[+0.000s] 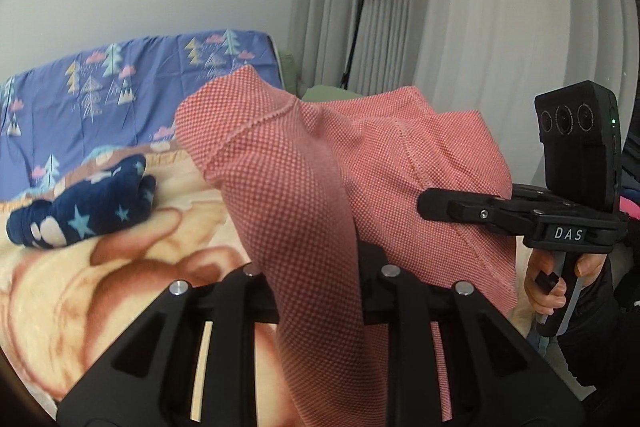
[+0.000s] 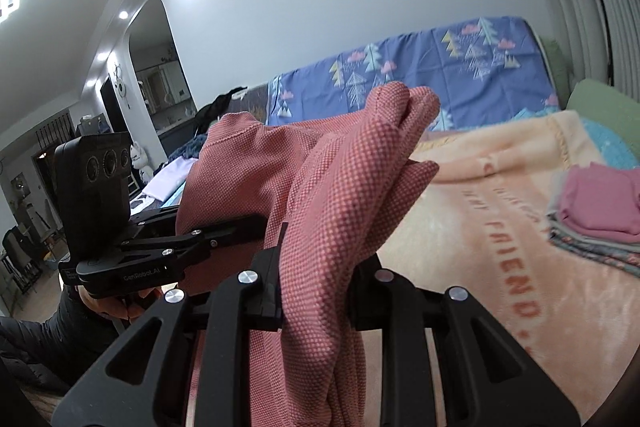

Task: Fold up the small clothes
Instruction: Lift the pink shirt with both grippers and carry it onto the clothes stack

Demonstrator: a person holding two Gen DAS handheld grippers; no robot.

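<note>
Pink garment [image 1: 280, 187] hangs in the air above the blanket [image 1: 60, 287] on the bed, bunched between both tools. The left gripper [image 1: 320, 291] is clenched on one part of its cloth, the right gripper [image 2: 316, 267] on another. A dark blue starred garment [image 1: 84, 211] lies on the blanket, and folded clothes [image 2: 600, 215] are stacked nearby

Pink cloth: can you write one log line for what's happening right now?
left hand-held gripper: shut on pink cloth | right hand-held gripper: shut on pink cloth | cloth: lifted above blanket
</note>
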